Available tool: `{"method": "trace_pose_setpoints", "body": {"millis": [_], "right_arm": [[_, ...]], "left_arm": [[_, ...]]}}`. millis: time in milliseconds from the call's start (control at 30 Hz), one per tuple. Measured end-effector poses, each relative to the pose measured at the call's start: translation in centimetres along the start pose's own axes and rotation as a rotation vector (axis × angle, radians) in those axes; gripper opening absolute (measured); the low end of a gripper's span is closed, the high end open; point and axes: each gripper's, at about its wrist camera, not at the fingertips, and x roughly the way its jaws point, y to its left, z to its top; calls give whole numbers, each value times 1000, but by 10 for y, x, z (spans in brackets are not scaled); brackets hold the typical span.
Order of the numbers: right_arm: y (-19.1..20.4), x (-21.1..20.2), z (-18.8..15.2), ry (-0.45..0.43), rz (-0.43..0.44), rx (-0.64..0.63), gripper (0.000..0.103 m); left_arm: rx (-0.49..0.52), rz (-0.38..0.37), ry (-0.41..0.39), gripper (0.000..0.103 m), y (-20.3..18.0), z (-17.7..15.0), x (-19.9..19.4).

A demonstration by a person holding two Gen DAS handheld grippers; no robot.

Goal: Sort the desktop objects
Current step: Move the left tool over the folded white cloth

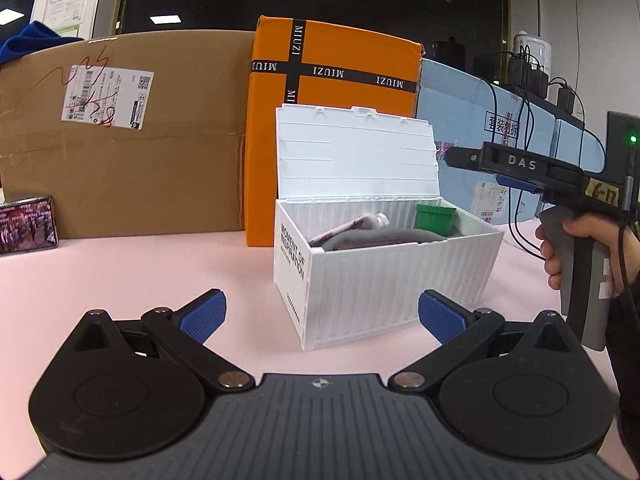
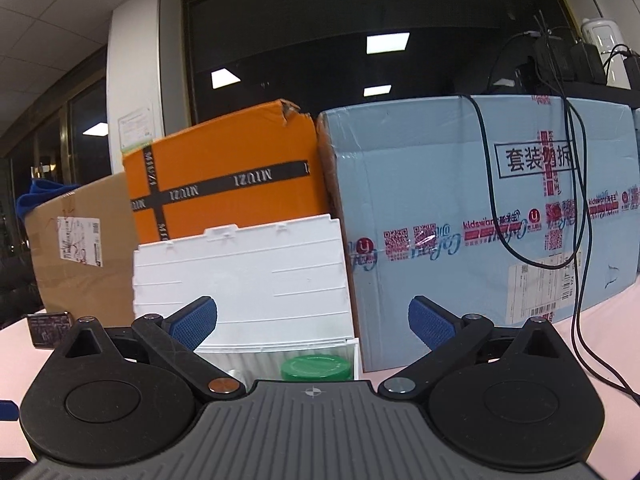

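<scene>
We see our left tongs spread wide and empty over the pink bench. The white box stands open, holding a tube, grey cloth, green jar; their lower parts are hidden. Our right tongs gape empty.

The table has a pale pink top. Straight ahead of the left tongs a white storage box rests on it, lid raised. Behind that box stand an orange carton, a brown carton further left and a light blue carton to the right. A phone leans at the far left.
</scene>
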Motion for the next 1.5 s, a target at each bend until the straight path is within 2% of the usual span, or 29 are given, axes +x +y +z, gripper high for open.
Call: {"method": "trace_pose_setpoints", "body": {"millis": [200,400,567,700,967,1100,1267,1333,1400,1500], "right_arm": [[6,-27,-10,2,23,-14,103],[10,-53,-24,51,85,-19,103],[-1,-78,-37,112,131,65,103],[-10,-93,-49,152,93,115,103],[-27,-130,-77,266,96,286,103],[-32,-149,-83,327,133,325,103],[-36,-163,-85,366,143,335,103],[-37,-165,-86,397,168,342,103],[-36,-166,-87,423,196,338,103],[-35,-166,-87,463,212,320,103]], "left_arm": [[-54,-30,55,103,4,-15,-7],[-77,-76,113,103,5,-34,-10],[-74,-80,151,103,8,-46,-12],[-62,-92,173,103,7,-52,-12],[-32,-153,226,103,-1,-60,-9],[-47,-198,238,102,-2,-61,-6],[-29,-203,238,97,-8,-62,-5],[-25,-218,237,91,-10,-62,-5],[-16,-242,240,91,-14,-62,-5],[7,-256,244,81,-21,-63,-5]]}}
